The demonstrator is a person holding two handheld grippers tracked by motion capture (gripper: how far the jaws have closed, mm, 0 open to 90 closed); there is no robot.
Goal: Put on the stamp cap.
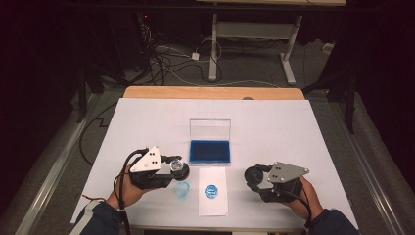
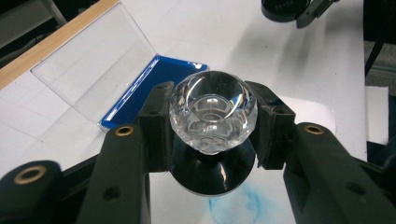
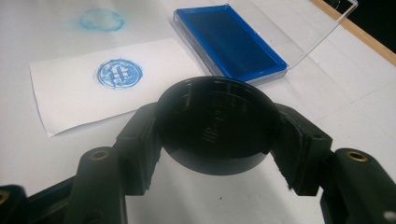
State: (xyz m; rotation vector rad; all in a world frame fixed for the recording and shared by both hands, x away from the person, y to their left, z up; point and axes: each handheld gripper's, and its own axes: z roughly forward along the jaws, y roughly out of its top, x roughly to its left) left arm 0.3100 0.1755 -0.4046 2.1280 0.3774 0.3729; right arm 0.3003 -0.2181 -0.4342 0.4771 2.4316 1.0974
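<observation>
2 grippers, each clamped on 1 part of a stamp. Left gripper: jaws closed against both sides of a clear faceted knob, the handle of a stamp with a black round base just below it; held above the white table cover, clear of it. Directly beneath that base, a faint blue smudged ring on the cover. Just to the right of the left gripper, a white paper slip bearing a crisp round blue imprint. Beyond the gripper and slightly to its right, an open ink pad: blue tray lying flat, clear lid standing up behind it. Right gripper: jaws pressed on opposite sides of a round black cap, hollow side toward the camera, raised lettering inside too dark to read. Cap held near the table, well apart from the stamp, with the paper slip lying between the 2 grippers. Ink pad ahead of the right gripper and to its left. Wooden table edge at the far side.
</observation>
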